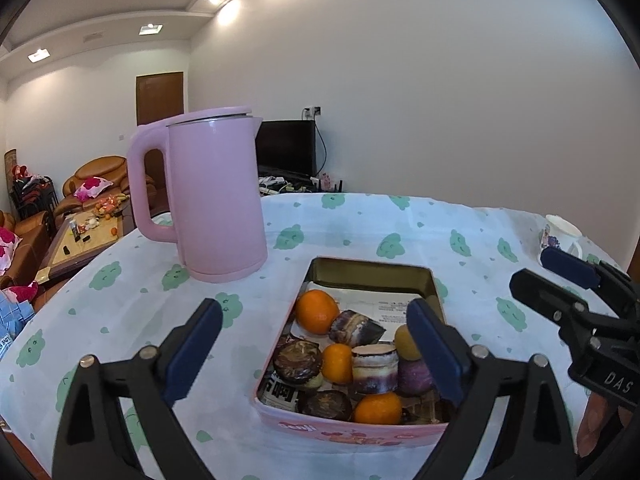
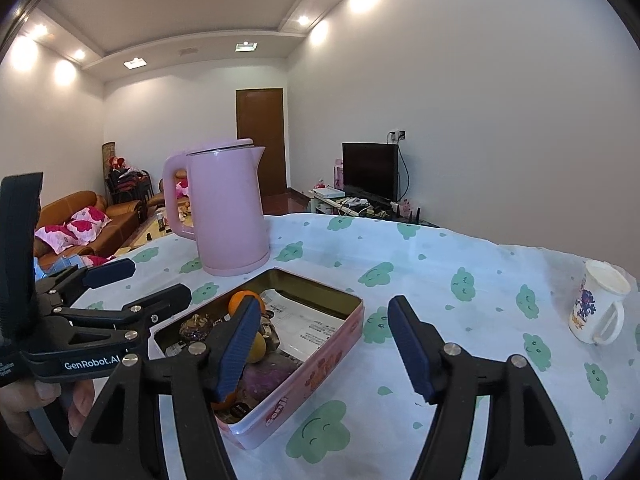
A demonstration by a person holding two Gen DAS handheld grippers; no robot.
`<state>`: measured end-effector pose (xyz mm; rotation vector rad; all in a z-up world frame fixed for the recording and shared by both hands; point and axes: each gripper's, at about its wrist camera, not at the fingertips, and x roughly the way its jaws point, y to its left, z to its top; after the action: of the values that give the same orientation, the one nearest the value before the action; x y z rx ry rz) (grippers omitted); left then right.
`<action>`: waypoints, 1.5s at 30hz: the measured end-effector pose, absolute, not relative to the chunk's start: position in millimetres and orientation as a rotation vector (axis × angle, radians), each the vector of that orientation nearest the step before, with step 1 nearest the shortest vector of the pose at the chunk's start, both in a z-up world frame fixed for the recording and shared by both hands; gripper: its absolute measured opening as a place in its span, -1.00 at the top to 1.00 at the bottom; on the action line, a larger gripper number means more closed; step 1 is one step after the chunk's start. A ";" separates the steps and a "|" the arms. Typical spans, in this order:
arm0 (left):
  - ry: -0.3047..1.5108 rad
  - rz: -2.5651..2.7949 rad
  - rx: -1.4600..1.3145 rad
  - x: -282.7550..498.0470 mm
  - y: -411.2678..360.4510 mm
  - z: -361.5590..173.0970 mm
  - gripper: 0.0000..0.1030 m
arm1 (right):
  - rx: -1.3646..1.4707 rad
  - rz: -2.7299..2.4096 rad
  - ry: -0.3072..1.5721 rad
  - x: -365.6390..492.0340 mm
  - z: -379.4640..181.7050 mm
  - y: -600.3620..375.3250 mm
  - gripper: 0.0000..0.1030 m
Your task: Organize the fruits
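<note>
A pink tin [image 1: 352,432] [image 2: 320,364] lies on the table, lined with printed paper. In it are oranges [image 1: 316,310] [image 1: 378,408], a yellow fruit [image 1: 404,342], a purple fruit [image 1: 412,376] and several dark purple cut pieces [image 1: 374,368]. My left gripper [image 1: 312,312] [image 2: 156,280] hovers over the near end of the tin, open wide, with nothing pressed between its blue pads. My right gripper [image 2: 324,306] [image 1: 532,268] is beside the tin's right side above the cloth, open and empty. Its left finger hides part of the fruit in the right wrist view.
A tall pink kettle [image 1: 216,196] [image 2: 228,208] stands just behind the tin on the left. A white printed mug [image 1: 560,232] [image 2: 596,308] sits at the far right of the cloud-print tablecloth [image 2: 460,340]. A person's hand [image 2: 24,412] holds the left gripper.
</note>
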<state>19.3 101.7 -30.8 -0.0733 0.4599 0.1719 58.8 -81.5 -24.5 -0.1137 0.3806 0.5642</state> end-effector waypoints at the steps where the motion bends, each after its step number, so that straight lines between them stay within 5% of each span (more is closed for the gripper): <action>1: 0.461 0.173 -0.071 19.4 100.9 -31.0 -0.86 | -0.111 0.563 0.379 58.5 -24.3 -82.3 -0.32; 45: 0.451 0.150 -0.032 13.8 78.5 -25.2 -1.00 | -0.051 0.527 0.366 53.7 -25.4 -110.8 -0.33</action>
<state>13.8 78.5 -25.2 -0.0317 0.4509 0.1500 53.7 -110.8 -25.4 -0.0512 0.3657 0.5273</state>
